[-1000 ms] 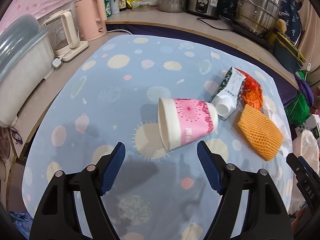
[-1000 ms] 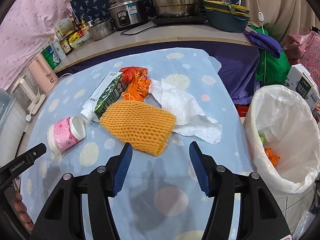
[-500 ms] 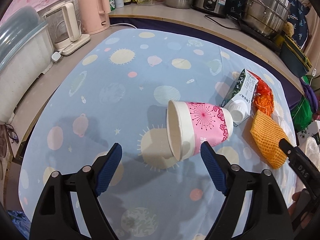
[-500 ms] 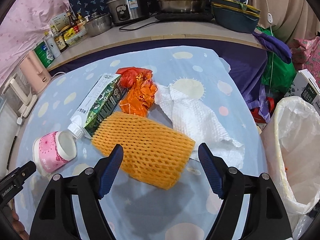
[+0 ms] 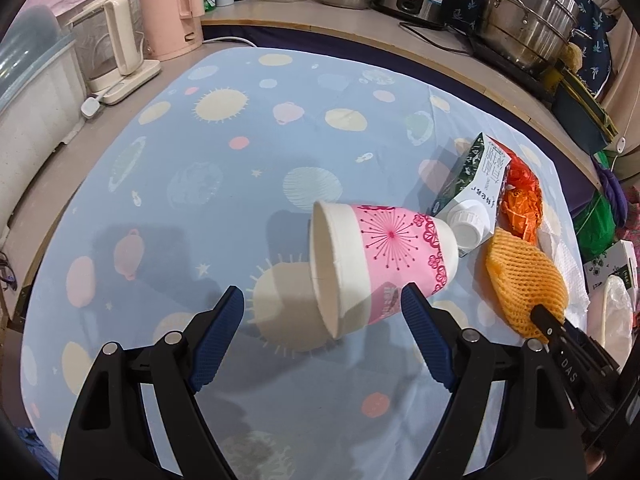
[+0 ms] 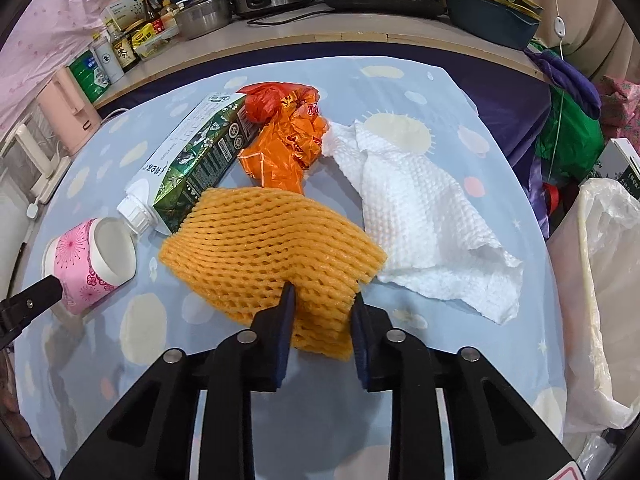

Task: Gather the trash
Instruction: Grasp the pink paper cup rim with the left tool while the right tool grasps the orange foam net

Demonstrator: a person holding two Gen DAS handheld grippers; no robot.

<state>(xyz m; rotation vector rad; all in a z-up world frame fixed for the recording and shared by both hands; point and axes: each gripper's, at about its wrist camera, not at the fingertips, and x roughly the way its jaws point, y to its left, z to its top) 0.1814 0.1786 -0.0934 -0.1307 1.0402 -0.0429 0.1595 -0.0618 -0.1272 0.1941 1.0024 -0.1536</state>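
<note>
right gripper point(image 6: 322, 304) fingers pinch the orange foam net point(image 6: 268, 248) on the surface, while left gripper point(image 5: 322, 308) fingers gape around the tipped pink cup point(image 5: 384, 264).

The right gripper point(image 5: 576, 364), seen at four o'clock in the left wrist view, carries the white letters "DAS" along its black arm. The green carton point(image 6: 200, 156), at ten o'clock from the right wrist view's centre, bears print too small to read. The bottle labels on the counter point(image 6: 280, 36) are likewise unreadable.
</note>
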